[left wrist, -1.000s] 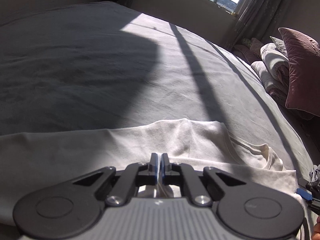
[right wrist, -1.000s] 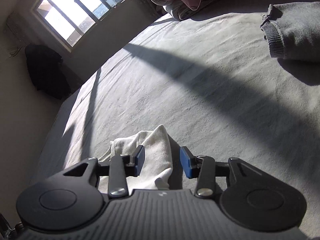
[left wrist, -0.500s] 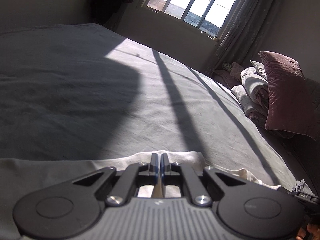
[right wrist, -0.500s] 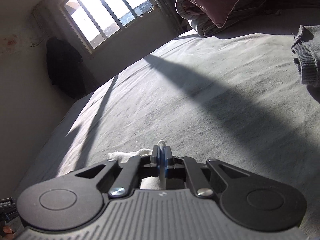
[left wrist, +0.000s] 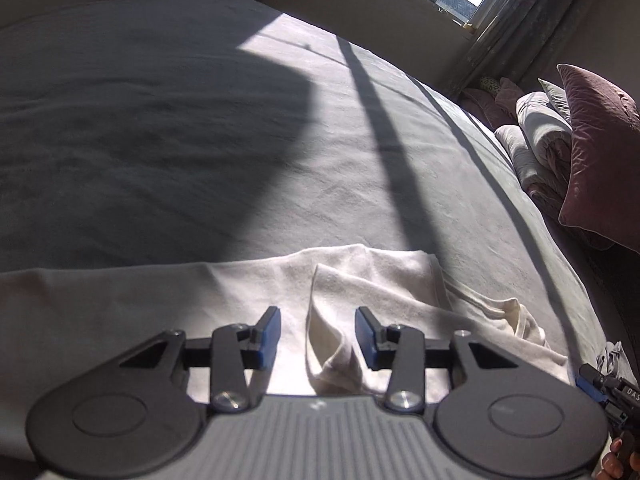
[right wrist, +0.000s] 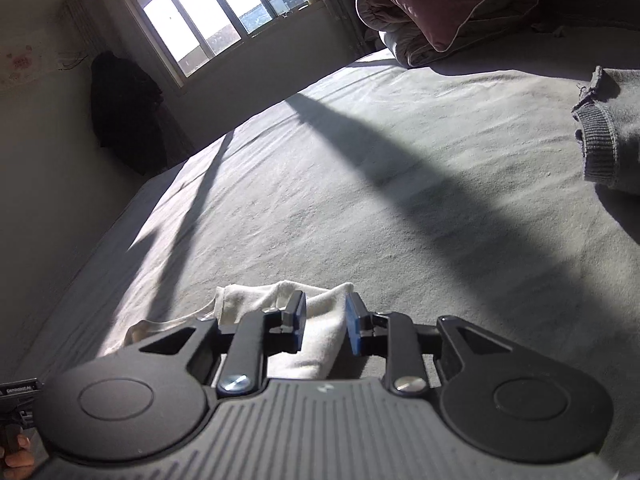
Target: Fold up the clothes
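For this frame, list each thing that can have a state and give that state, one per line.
left gripper: open, jaws apart on either side of a raised fold of the shirt.
right gripper: open, shirt fabric between the jaws, not clamped.
white T-shirt: lying on the bed, partly folded, one flap doubled over.
grey garment: unfolded, lying on the bed at the right.
bed sheet: spread flat, lightly wrinkled.
cushion: propped upright against the bedding.

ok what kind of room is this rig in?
Almost certainly a bedroom in a home. A wide bed with a grey sheet fills both views, pillows and rolled bedding are piled at one end, and a curtained window lets sun in. A white T-shirt lies on the bed.
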